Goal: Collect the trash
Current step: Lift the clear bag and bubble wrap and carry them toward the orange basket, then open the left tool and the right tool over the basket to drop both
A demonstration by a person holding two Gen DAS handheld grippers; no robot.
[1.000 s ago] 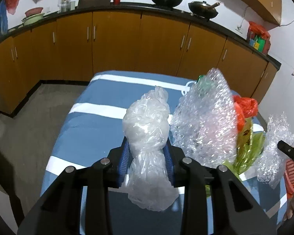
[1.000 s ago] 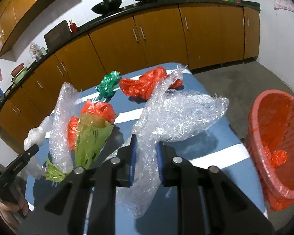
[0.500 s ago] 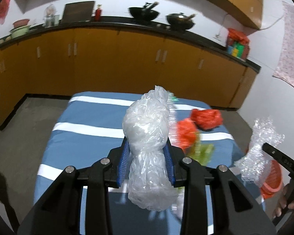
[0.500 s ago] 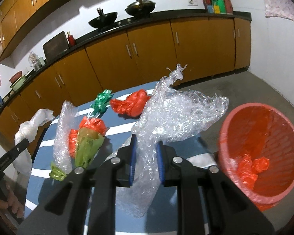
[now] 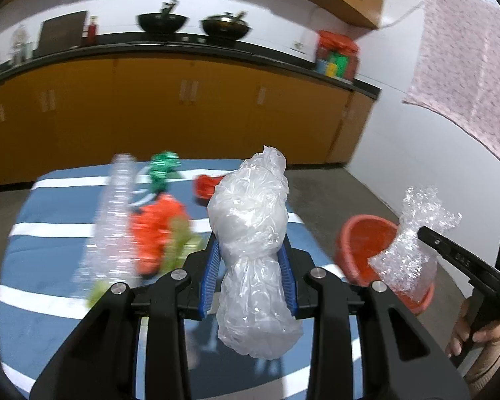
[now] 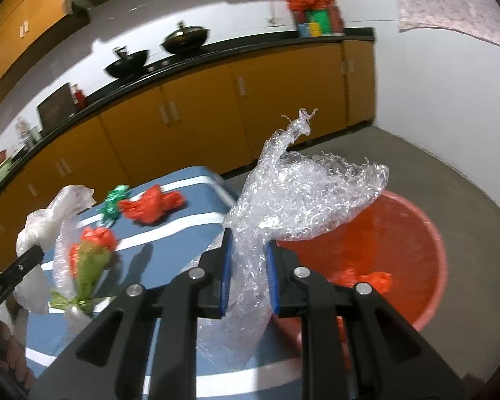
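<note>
Pinching a knotted, crinkled clear plastic bag point(image 5: 253, 233) between ribbed blue pads, left tongs point(image 5: 250, 273) are clamped narrow on its waist. Right tongs point(image 6: 248, 266) are closed on a twisted, glossy sheet of bubble wrap point(image 6: 300, 196), its flared end over the round red basket point(image 6: 430, 266) at 3 o'clock. Blue striped cloth on the worktop point(image 6: 183, 230) carries crumpled red, green and clear wrappers at 10 o'clock.
</note>
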